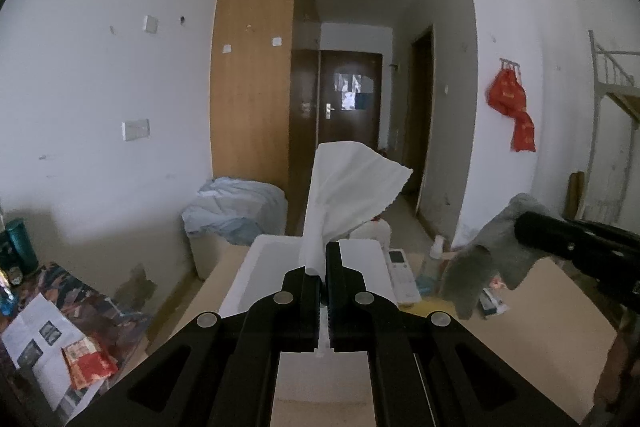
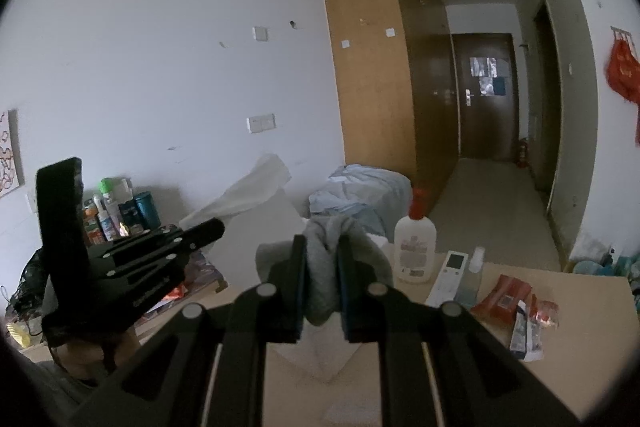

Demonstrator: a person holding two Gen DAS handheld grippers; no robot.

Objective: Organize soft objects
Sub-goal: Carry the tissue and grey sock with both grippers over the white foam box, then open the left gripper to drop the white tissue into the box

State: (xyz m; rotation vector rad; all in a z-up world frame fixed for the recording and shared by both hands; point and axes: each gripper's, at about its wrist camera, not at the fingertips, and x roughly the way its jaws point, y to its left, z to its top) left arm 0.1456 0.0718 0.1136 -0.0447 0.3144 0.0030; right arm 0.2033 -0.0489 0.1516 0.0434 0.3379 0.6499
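Note:
My left gripper (image 1: 323, 255) is shut on a white tissue (image 1: 352, 187) and holds it up above a white open box (image 1: 256, 267) on the table. The tissue fans out above the jaws. It also shows in the right wrist view (image 2: 248, 187), with the left gripper (image 2: 208, 227) at the left. My right gripper (image 2: 322, 251) is shut on a grey sock (image 2: 320, 267), held above the table. In the left wrist view the grey sock (image 1: 488, 255) hangs from the right gripper (image 1: 520, 223) at the right.
On the beige table (image 2: 580, 327) stand a white lotion bottle with a red cap (image 2: 414, 247), a white remote (image 2: 448, 275), a small spray bottle (image 2: 474, 271) and red packets (image 2: 508, 299). A crumpled blue sheet (image 1: 236, 211) lies on a bin behind. Bottles (image 2: 116, 211) crowd the left shelf.

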